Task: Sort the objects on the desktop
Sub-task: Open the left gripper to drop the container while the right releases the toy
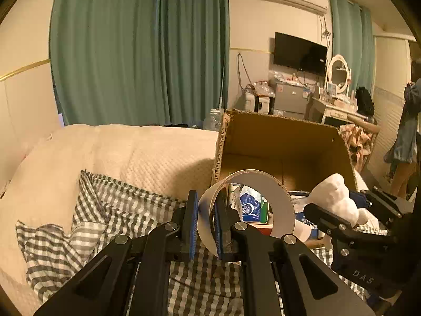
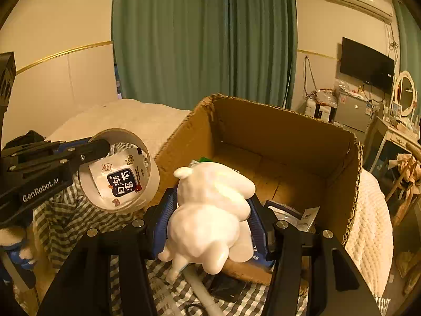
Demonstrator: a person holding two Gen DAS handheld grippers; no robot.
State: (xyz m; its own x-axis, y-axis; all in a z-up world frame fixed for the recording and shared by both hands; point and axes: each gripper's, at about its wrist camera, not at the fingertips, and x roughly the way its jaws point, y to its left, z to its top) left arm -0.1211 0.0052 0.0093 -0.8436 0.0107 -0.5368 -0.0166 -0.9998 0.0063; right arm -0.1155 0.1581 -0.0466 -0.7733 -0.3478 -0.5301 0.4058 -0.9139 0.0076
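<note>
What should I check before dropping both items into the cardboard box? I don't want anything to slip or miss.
1. Left hand-held gripper grip on the tape roll: ok, the fingers pinch the ring's wall, one inside, one outside.
2. Right hand-held gripper grip on the white figurine: ok, clamped between both blue pads.
3. Cardboard box open: ok, the top is open towards both hand-held grippers.
4. Room inside the box: ok, the far floor is bare; packets lie near the front.
5. Items over the opening: cannot tell; both look near the front edge.
6. Figurine's stability: cannot tell; much of it sticks out above and below the pads.
</note>
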